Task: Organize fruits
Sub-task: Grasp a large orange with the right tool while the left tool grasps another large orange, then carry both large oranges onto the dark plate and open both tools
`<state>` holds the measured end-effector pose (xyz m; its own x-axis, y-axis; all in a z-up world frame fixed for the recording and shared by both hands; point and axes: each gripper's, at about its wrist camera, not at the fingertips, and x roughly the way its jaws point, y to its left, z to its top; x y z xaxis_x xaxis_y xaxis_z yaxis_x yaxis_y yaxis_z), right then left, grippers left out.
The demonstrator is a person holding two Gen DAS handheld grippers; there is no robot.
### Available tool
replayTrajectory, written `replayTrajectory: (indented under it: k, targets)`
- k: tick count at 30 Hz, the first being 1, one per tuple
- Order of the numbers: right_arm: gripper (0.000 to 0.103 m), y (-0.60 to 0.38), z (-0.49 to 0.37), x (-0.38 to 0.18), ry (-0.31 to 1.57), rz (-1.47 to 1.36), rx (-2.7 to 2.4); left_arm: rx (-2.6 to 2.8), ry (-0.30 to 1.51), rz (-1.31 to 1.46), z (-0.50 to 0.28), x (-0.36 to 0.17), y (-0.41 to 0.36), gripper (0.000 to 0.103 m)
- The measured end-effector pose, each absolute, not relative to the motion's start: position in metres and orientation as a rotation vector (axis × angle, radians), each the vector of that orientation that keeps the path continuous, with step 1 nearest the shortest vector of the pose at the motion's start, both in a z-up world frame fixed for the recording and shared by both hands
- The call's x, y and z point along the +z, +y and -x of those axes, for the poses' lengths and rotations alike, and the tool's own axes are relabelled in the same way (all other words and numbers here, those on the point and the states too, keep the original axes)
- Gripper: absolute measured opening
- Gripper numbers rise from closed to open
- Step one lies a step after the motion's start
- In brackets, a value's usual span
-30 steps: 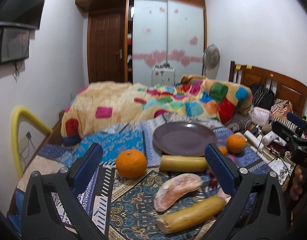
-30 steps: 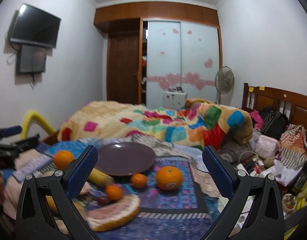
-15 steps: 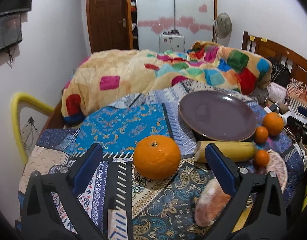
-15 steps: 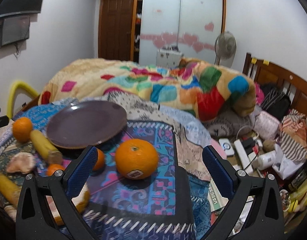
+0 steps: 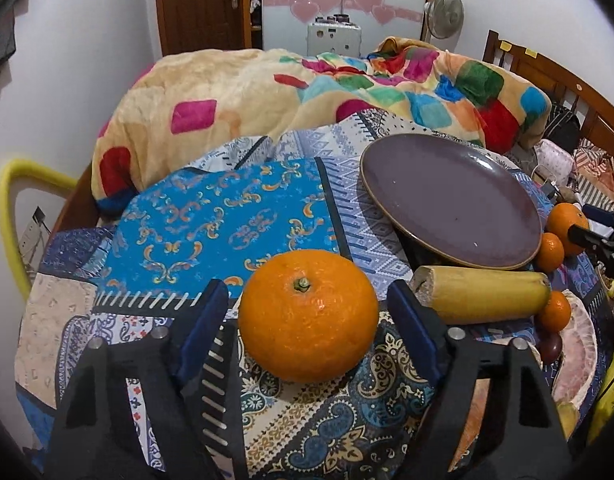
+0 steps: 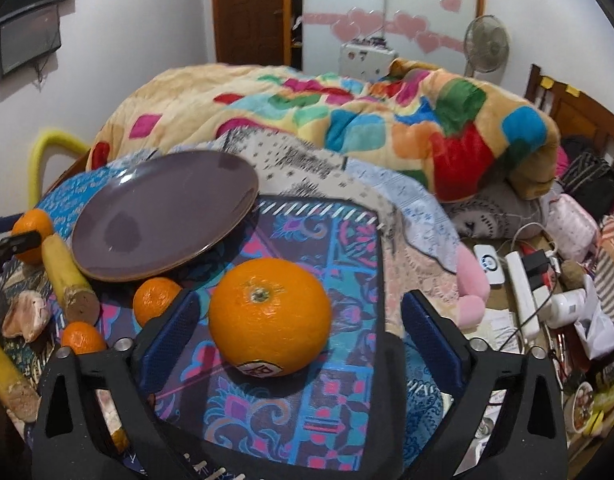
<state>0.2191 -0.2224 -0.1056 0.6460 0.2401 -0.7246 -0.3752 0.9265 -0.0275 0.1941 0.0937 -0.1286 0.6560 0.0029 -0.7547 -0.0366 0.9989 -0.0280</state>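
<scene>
Both my grippers have dropped toward the bed; left gripper (image 5: 307,306) and right gripper (image 6: 301,318) each straddle an orange, jaws closing, not yet gripping. Next: squeeze, lift to plate (image 5: 459,200).

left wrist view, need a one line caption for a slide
Left hand-held gripper closing around a large orange on the patterned cloth, beside an empty purple plate.

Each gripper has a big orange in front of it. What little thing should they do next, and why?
Probably finish closing. The left gripper has a big round orange between its closing jaws, and the right gripper has the stickered big orange between its own, also closing. Neither pair of pads seems to press the fruit yet, and the purple round plate is bare, ready for them.
</scene>
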Motion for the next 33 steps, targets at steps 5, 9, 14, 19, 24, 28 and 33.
replayTrajectory:
  k: [5, 9, 14, 19, 24, 28, 33]
  targets:
    - [0.077, -0.219, -0.227, -0.113, 0.868, 0.180, 0.400, 0.010, 0.886, 0.038, -0.198, -0.134, 0.092, 0.070]
    - [0.063, -0.217, -0.229, -0.116, 0.893, 0.168, 0.441, 0.006, 0.887, 0.050, -0.198, -0.134, 0.094, 0.069]
    - [0.061, -0.212, -0.227, -0.114, 0.884, 0.204, 0.430, 0.012, 0.898, 0.041, -0.198, -0.132, 0.095, 0.068]
    - [0.061, -0.215, -0.228, -0.104, 0.865, 0.177, 0.434, 0.007, 0.888, 0.010, -0.193, -0.122, 0.092, 0.068]
    - [0.061, -0.216, -0.229, -0.085, 0.809, 0.168, 0.423, 0.006, 0.850, 0.010, -0.193, -0.104, 0.092, 0.068]
    - [0.061, -0.214, -0.230, -0.069, 0.761, 0.163, 0.422, -0.003, 0.811, 0.010, -0.197, -0.086, 0.087, 0.068]
    - [0.061, -0.208, -0.234, -0.052, 0.713, 0.160, 0.432, -0.011, 0.762, -0.004, -0.207, -0.065, 0.078, 0.068]
